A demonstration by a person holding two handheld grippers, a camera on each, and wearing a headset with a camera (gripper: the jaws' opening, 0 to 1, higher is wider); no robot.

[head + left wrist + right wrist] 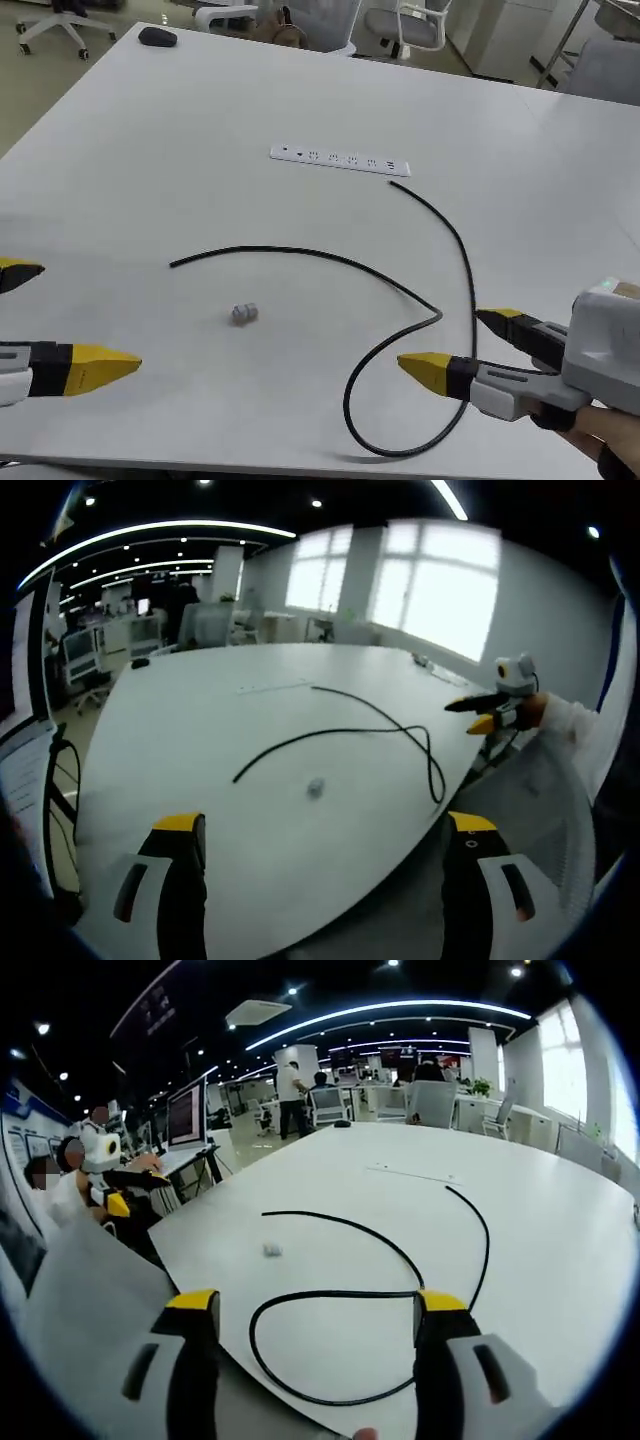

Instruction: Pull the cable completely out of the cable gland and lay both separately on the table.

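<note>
The left hand-held gripper [89, 315] and right hand-held gripper [439, 338] have jaws apart and hold nothing. The cable [330, 258] lies on the surface [300, 90]. The cable gland [244, 313] sits alone, at 9 o'clock from the cable's bend. The job looks done, so lift away gently and don't bump them.

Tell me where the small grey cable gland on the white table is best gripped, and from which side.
Across its short body, from above with the open left claw, probably. The small grey cable gland lies on its side, clear of the thin black cable, with bare white table around it.
</note>
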